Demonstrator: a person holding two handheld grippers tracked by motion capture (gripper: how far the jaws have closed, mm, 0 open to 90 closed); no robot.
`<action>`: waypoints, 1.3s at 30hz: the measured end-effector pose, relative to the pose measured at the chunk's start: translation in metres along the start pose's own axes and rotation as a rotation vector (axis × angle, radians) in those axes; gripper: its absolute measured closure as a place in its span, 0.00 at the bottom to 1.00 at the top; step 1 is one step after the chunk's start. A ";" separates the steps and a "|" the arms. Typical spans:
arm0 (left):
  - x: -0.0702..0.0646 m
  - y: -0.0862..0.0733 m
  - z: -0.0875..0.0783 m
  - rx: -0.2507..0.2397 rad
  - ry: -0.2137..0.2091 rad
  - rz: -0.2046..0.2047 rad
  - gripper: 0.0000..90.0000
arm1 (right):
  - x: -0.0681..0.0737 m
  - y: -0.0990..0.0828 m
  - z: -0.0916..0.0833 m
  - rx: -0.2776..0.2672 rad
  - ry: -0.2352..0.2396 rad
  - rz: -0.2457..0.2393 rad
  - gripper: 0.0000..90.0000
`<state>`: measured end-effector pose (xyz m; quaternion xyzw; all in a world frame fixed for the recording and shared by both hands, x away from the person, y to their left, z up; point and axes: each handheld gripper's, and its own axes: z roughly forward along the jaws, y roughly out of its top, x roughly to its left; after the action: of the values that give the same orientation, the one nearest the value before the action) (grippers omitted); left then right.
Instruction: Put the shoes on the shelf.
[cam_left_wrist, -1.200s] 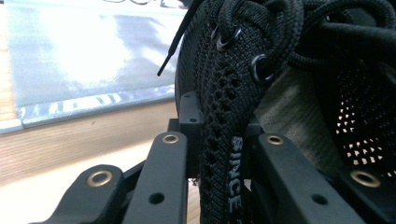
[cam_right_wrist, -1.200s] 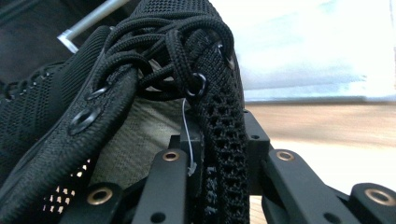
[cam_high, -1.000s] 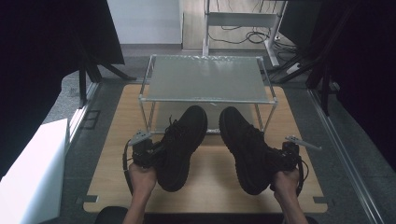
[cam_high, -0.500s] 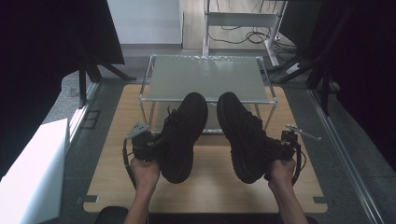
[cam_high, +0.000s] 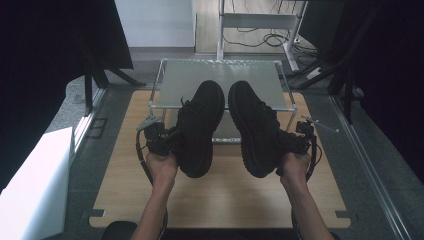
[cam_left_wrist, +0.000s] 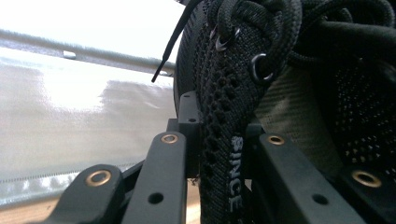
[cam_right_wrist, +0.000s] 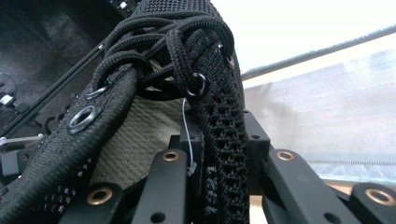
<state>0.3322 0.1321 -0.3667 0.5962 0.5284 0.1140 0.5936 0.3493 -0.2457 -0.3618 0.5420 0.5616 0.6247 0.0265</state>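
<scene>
High view: person's hands raise two black sneakers above wooden table (cam_high: 225, 195), toes over glass-topped shelf (cam_high: 220, 80). Left gripper (cam_high: 167, 141) clamps left shoe (cam_high: 200, 127); right gripper (cam_high: 289, 142) clamps right shoe (cam_high: 255, 127).

Left gripper view: jaws pinch knit collar of left shoe (cam_left_wrist: 243, 70), lettering "SINCE" between them.

Right gripper view: jaws pinch eyelet edge of right shoe (cam_right_wrist: 187, 70), laces bunched above.

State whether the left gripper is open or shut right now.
Shut on the left shoe: in the left gripper view, the left gripper has both black jaws pressed against the shoe's knit side wall.
</scene>
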 end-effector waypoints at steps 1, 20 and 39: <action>0.001 0.002 0.001 -0.002 0.003 -0.003 0.87 | 0.001 0.002 0.002 -0.004 -0.005 0.004 0.85; 0.006 0.049 0.035 -0.021 0.087 -0.077 0.87 | 0.007 0.033 0.043 -0.009 -0.064 0.057 0.85; 0.003 0.093 0.086 0.025 0.208 -0.078 0.86 | 0.004 0.075 0.083 -0.021 -0.196 0.060 0.85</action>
<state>0.4444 0.1084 -0.3145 0.5674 0.6112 0.1456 0.5323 0.4495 -0.2147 -0.3229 0.6168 0.5332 0.5750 0.0685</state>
